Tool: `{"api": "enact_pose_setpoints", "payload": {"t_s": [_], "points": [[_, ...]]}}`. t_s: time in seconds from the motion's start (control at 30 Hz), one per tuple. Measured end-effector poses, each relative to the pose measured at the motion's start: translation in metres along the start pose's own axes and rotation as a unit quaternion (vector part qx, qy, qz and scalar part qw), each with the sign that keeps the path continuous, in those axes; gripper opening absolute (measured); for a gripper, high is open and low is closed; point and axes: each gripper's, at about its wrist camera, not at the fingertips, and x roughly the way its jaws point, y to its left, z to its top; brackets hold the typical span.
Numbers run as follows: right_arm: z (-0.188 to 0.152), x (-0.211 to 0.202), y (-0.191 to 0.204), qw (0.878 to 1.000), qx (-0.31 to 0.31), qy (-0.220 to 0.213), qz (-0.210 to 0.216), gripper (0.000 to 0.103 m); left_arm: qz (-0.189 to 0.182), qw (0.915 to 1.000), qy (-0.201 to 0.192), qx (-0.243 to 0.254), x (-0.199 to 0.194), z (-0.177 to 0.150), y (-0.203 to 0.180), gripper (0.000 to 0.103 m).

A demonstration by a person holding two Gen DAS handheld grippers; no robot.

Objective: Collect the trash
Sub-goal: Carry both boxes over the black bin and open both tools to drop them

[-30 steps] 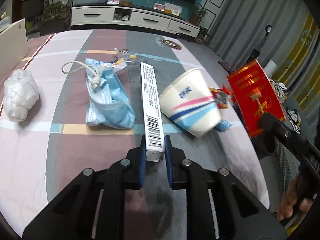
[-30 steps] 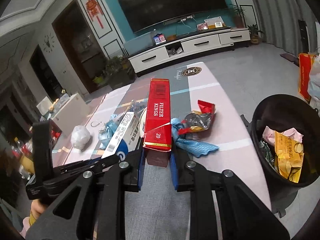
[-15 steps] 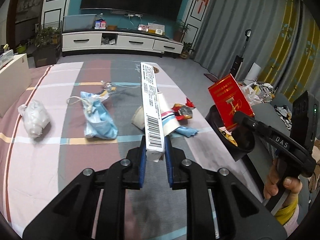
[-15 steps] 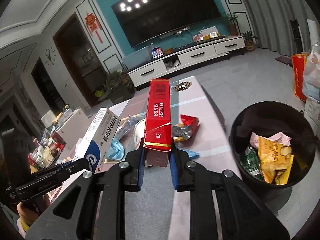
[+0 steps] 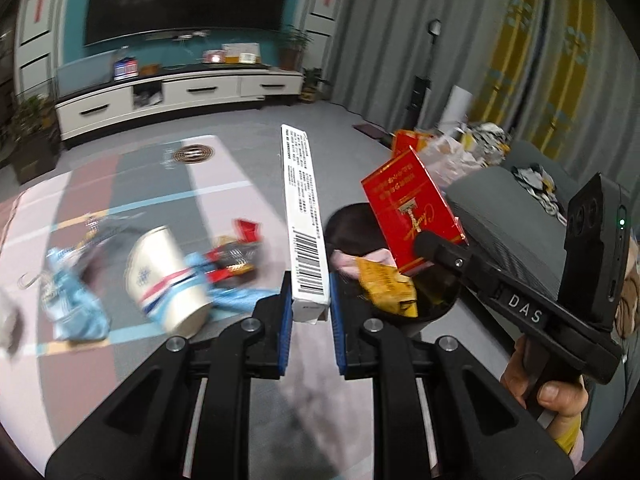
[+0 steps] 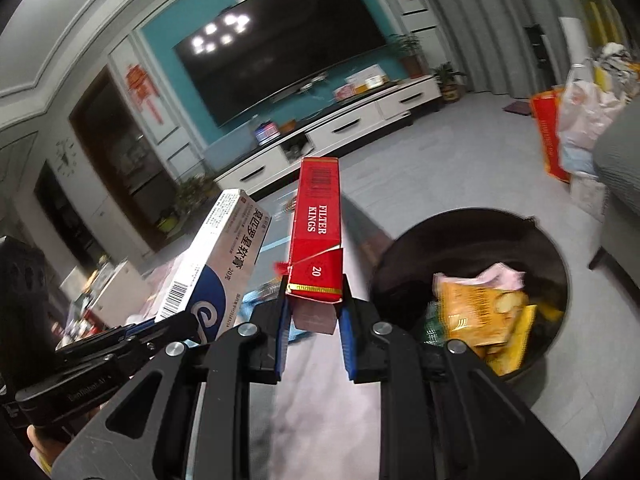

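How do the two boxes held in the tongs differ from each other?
The white box in the left tongs is long and slim, white with a blue logo, barcode and Chinese print. The red box in the right tongs is shorter, red with gold trim, marked FILTER KINGS; its lower end looks partly open, while the white box looks closed. Both are gripped at one end and point up and away, near the black bin.

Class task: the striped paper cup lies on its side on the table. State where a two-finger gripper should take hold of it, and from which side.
Grip the paper cup across its tapered wall near the middle, coming from above with fingers either side. It lies tipped with its open mouth toward the camera, so the wall is free; a light squeeze probably suffices, since thin paper may crush.
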Motion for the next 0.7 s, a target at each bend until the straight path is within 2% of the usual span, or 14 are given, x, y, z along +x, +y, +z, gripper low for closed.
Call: {"api": "enact_pose_setpoints", "payload": {"t_s": [0.3, 0.6, 0.63, 0.7], "points": [[0.007, -0.012, -0.063, 0.996, 0.057, -0.003, -0.07, 0.023, -0.053, 0.9976, 0.038, 0.022, 0.067, 0.019, -0.052, 0.018], [0.005, 0.001, -0.1, 0.989, 0.1, 0.04, -0.102, 0.023, -0.066, 0.9936, 0.086, 0.03, 0.123, 0.013, -0.073, 0.02], [0.004, 0.003, -0.104, 0.987, 0.107, 0.047, -0.106, 0.025, -0.065, 0.9935, 0.089, 0.029, 0.127, 0.012, -0.074, 0.023], [0.001, 0.005, -0.111, 0.984, 0.122, 0.059, -0.114, 0.034, -0.061, 0.9936, 0.092, 0.025, 0.13, 0.01, -0.072, 0.038]]}}
